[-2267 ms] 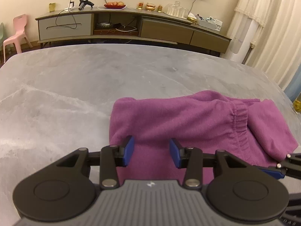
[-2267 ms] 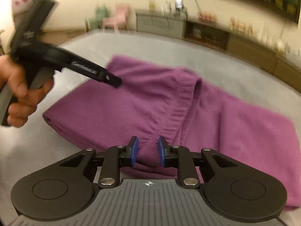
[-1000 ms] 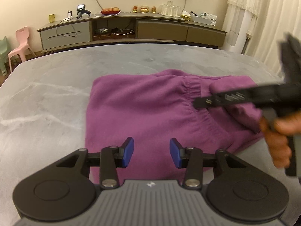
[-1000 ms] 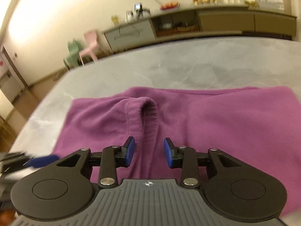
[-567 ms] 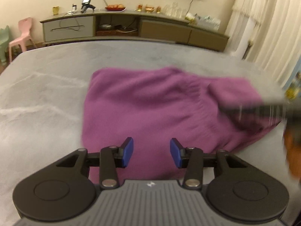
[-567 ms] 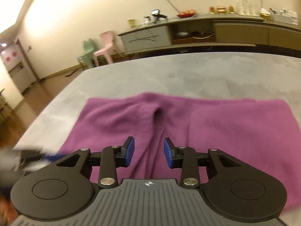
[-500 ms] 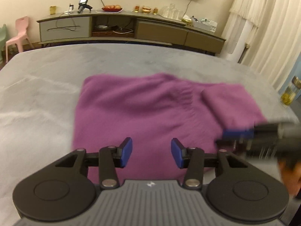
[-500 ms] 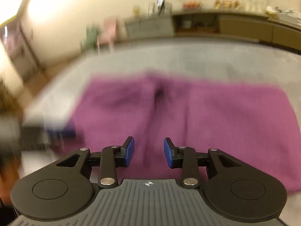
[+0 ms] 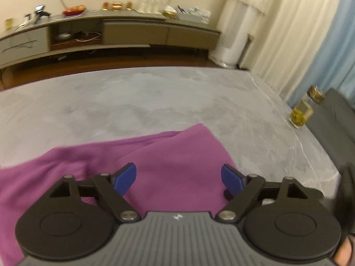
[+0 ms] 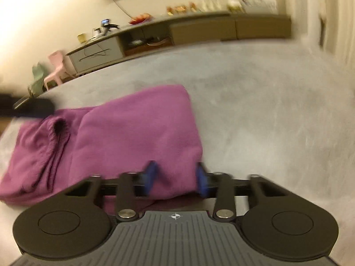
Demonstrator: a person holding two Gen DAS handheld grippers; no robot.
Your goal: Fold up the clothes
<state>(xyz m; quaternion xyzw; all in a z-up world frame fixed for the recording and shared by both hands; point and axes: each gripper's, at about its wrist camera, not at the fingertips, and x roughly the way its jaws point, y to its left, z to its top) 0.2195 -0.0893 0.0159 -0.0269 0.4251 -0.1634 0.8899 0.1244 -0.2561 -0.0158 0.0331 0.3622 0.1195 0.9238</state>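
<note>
A: Left tongs (image 9: 178, 176) are gaping wide above the purple fleece garment (image 9: 177, 166), blue pads (image 9: 124, 178) clear of the cloth and gripping nothing.

B: And the right tongs (image 10: 176, 178)?

A: They are standing parted too, blue pads either side of a raised hump at the garment's (image 10: 133, 128) near right corner. The picture is blurring, so I cannot tell whether they are touching it.

B: Where is the garment lying?

A: It is lying folded on the grey marbled tabletop (image 9: 155, 102), with an elastic waistband opening (image 10: 58, 126) showing at its left end in the right wrist view.

B: Is anything getting in the way?

A: A dark blurred gripper body (image 10: 26, 107) is reaching in over that left end.

B: Any containers?

A: A glass jar with a gold lid (image 9: 304, 110) is standing near the tabletop's right edge, holding something yellowish at the bottom. A long low sideboard (image 9: 133, 31) is standing against the wall, carrying a red dish of fruit (image 9: 74, 10).
</note>
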